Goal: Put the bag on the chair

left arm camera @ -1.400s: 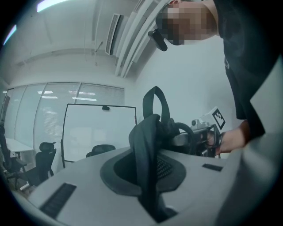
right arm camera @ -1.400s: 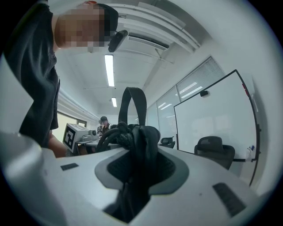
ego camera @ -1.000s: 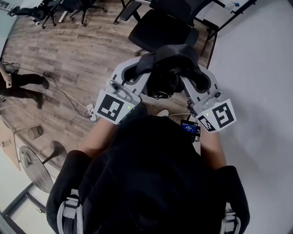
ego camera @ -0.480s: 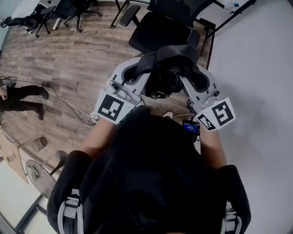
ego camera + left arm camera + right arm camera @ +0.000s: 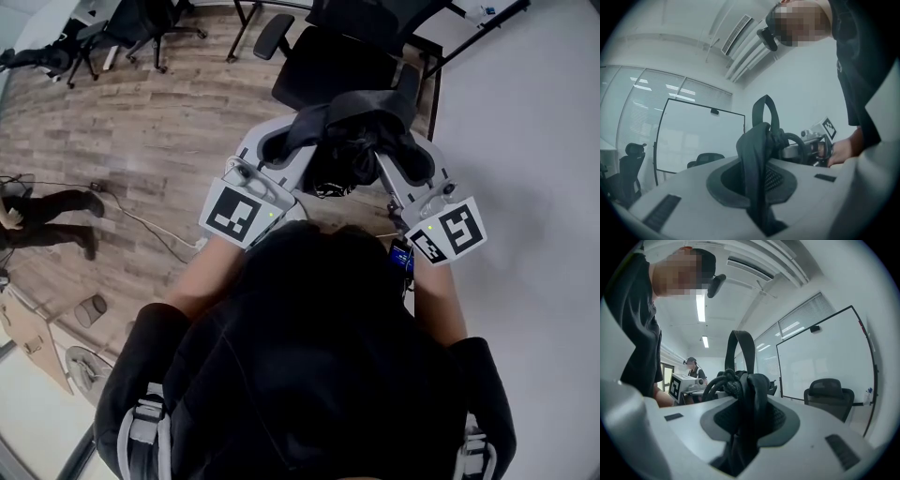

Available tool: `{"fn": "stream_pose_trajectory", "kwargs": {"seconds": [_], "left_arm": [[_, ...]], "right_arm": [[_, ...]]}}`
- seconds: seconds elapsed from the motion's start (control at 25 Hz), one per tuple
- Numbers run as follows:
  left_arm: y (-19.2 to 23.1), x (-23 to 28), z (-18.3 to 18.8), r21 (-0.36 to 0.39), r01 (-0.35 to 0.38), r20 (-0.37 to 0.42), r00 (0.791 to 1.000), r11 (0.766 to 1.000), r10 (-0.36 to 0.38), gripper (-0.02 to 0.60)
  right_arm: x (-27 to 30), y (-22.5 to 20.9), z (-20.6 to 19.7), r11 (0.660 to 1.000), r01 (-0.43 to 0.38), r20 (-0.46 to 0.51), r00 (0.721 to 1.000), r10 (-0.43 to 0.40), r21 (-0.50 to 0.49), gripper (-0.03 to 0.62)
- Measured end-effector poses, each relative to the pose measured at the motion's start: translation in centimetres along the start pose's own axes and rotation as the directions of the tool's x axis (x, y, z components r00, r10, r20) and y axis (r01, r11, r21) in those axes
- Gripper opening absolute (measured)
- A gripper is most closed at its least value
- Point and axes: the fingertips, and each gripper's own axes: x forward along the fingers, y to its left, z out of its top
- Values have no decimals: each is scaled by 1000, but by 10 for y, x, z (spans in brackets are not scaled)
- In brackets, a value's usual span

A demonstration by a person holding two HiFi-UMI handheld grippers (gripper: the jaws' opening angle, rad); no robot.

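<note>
While the bag [image 5: 349,141] hangs between both grippers in the upper centre of the head view, the left gripper [image 5: 298,136] has its jaws clamped together on one bag strap [image 5: 757,173]. The right gripper [image 5: 401,142] is pressed onto a thicker bunch of straps [image 5: 746,404]. The chair [image 5: 328,66] stands just above the bag in the frame, at the top centre.

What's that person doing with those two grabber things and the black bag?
A person is carrying a black bag with two hand-held grabbers. The left claw and the right claw are each shut on the bag's straps, so it hangs between them. A black office chair stands just ahead. The bag is not on it yet.
</note>
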Motion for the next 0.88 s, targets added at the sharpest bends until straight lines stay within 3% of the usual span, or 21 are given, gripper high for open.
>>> {"fn": "stream_pose_trajectory", "kwargs": {"seconds": [0.4,0.88], "left_arm": [[38,10,11,10,-2,13,1000,1000,2,35],[72,67,18,15,-33,15,999,999,33,35]], "right_arm": [[35,-13,14,1000,-10,-2,1000,10,-8,101],[64,-74,28,998,-59,28,998,59,2,101]]}}
